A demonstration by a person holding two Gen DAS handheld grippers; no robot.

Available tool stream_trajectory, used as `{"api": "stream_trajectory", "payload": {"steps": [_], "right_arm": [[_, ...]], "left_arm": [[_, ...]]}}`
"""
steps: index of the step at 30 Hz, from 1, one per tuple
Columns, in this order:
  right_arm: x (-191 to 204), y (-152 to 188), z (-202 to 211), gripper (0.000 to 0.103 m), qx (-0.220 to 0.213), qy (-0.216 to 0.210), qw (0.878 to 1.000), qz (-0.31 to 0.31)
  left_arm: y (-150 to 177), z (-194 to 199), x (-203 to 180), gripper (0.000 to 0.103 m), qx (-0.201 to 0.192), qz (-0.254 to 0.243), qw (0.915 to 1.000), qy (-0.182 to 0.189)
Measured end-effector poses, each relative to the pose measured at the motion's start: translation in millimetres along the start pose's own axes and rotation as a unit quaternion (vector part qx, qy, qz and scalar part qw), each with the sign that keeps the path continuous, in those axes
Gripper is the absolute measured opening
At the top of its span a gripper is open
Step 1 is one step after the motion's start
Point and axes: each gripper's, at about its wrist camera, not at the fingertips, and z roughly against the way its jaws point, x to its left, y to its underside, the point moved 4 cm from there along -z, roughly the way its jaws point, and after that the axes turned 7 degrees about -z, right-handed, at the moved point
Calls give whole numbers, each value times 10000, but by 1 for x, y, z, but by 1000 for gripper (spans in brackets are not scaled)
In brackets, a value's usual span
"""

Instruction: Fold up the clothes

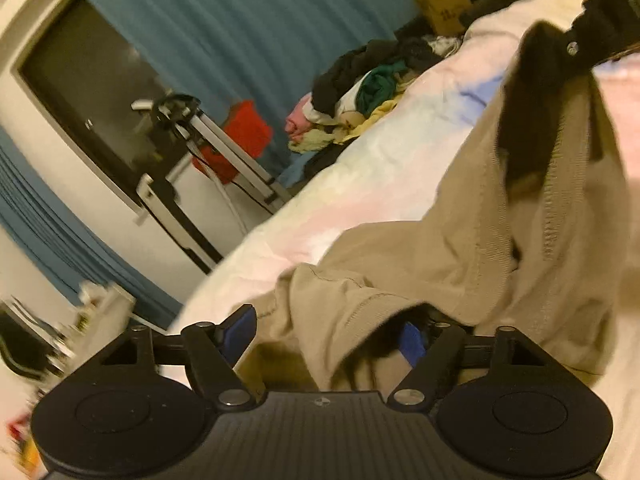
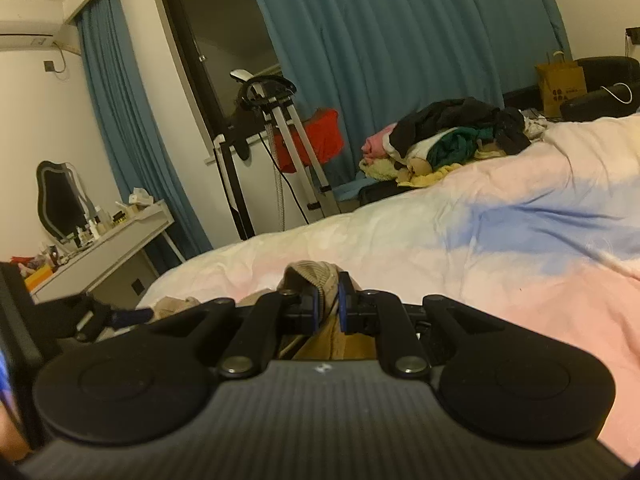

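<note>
A beige garment hangs and bunches over the pastel bedspread. My left gripper is open, its blue-padded fingers spread wide, with a fold of the beige cloth lying between them and covering the right pad. My right gripper is shut on an edge of the beige garment. It also shows in the left wrist view, at the upper right, holding the cloth up. The left gripper's fingers show at the left of the right wrist view.
A heap of unfolded clothes lies at the far edge of the bed. A stand with a red cloth, blue curtains, a paper bag and a cluttered white desk stand beyond.
</note>
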Motion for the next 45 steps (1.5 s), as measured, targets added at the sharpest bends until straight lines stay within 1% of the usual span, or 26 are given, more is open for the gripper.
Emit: {"api": "stream_trajectory", "payload": {"steps": [1,3,5,6,8,11,12,13,14,15,16,18,19,21,24,25,26,29,31,34,36,39,40,42,43,45], "right_arm": [[-1,2,-1,12,41,30,10000,25],[-2,5,-2,12,126,90,9999,77],[-6,13,-8,14,362,275,9988,206],[-7,19,-12,14,521,447,9970,344],[-9,33,-22,18,782,1105,9875,807],[-17,40,-14,37,952,1209,9866,536],[-20,43,-12,49,1006,1231,9863,432],[-23,45,-9,56,1060,1253,9859,328],[-26,47,-6,58,1113,1274,9853,223],[-29,49,-4,63,1166,1296,9846,119],[-31,52,-1,73,1219,1317,9838,15],[-27,35,22,82,527,1372,9891,-75],[-24,25,34,82,155,1397,9900,-116],[-5,1,53,82,-435,1343,9899,137],[32,-46,83,83,-997,1027,9891,341],[46,-65,94,82,-1131,898,9886,414],[60,-85,105,83,-1267,767,9877,493],[101,-141,139,83,-1624,453,9829,743],[127,-174,166,83,-1955,347,9747,1028],[162,-218,213,83,-2414,240,9588,1481],[176,-243,240,83,-2464,45,9583,1450],[188,-277,280,83,-2554,-131,9576,1325],[191,-286,292,83,-2607,-174,9563,1311],[190,-296,302,83,-2694,-130,9529,1389],[189,-301,307,83,-2736,-104,9511,1431],[188,-311,316,83,-2820,-52,9474,1515]], "left_arm": [[0,-3,2,76,-12,60,9999,-161],[-2,-9,13,76,8,371,9981,-502],[1,-10,29,76,5,803,9928,-893],[2,-8,38,76,-30,1047,9890,-1043],[7,-1,60,76,-169,1641,9783,-1256],[17,17,85,76,-340,2430,9588,-1429],[21,26,91,76,-390,2686,9513,-1461],[25,35,97,76,-438,2935,9433,-1485],[31,44,103,76,-477,3159,9360,-1474],[37,55,108,76,-530,3394,9278,-1457],[44,65,114,76,-584,3619,9191,-1443],[56,85,126,78,-714,4008,9013,-1481],[62,97,132,81,-783,4211,8910,-1504],[73,121,143,82,-932,4586,8697,-1570],[77,169,167,82,-1274,4996,8373,-1823],[76,185,177,82,-1417,5098,8273,-1888],[74,200,189,82,-1538,5170,8196,-1930],[57,241,233,83,-1776,5235,8094,-1984],[44,269,264,85,-1945,5269,8026,-2009],[20,309,317,88,-2157,5304,7968,-1932],[7,337,346,89,-2307,5357,7916,-1820],[-17,381,385,92,-2576,5297,7917,-1622],[-24,393,394,92,-2628,5269,7932,-1551],[-37,415,411,93,-2733,5210,7962,-1410],[-45,425,417,94,-2788,5171,7983,-1327],[-57,436,424,95,-2824,5087,8058,-1103]]}}
